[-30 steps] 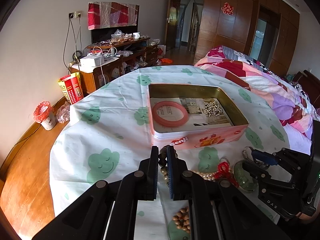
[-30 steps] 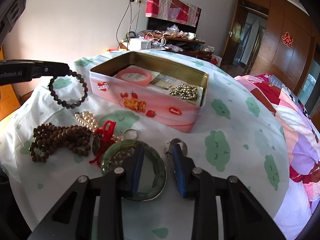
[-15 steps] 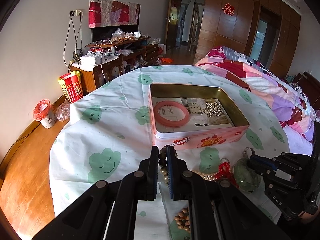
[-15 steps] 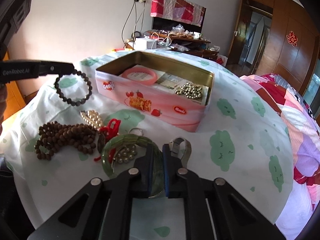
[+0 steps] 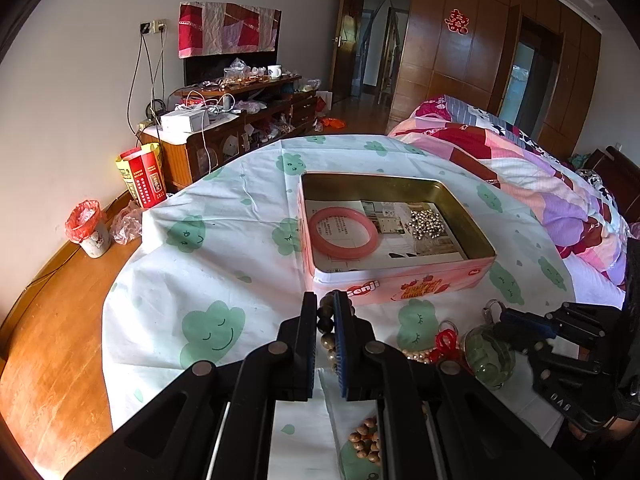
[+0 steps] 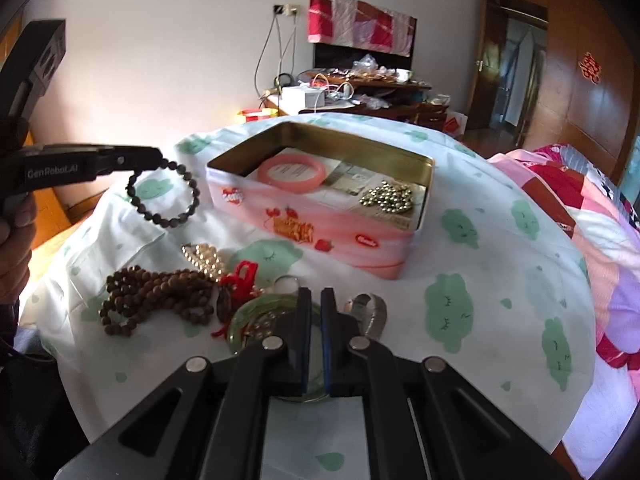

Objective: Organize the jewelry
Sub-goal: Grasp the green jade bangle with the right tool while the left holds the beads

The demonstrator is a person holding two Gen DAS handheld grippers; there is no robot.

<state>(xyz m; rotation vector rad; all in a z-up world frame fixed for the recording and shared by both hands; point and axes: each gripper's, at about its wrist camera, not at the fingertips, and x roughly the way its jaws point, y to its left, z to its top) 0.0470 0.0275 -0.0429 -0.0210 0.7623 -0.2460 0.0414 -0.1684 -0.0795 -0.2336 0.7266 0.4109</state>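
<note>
An open pink tin stands on the clothed table and holds a pink bangle and a pile of gold beads. My left gripper is shut on a dark bead bracelet, held in the air left of the tin. My right gripper is shut on the rim of a green glass bangle in front of the tin.
A brown bead necklace, pearls, a red knot charm and a silver ring lie on the cloth. A bed is on the right, a cluttered cabinet behind.
My right gripper has shut on the green bangle's rim and lifted it slightly. My left gripper has risen with the dark bracelet toward the tin.
</note>
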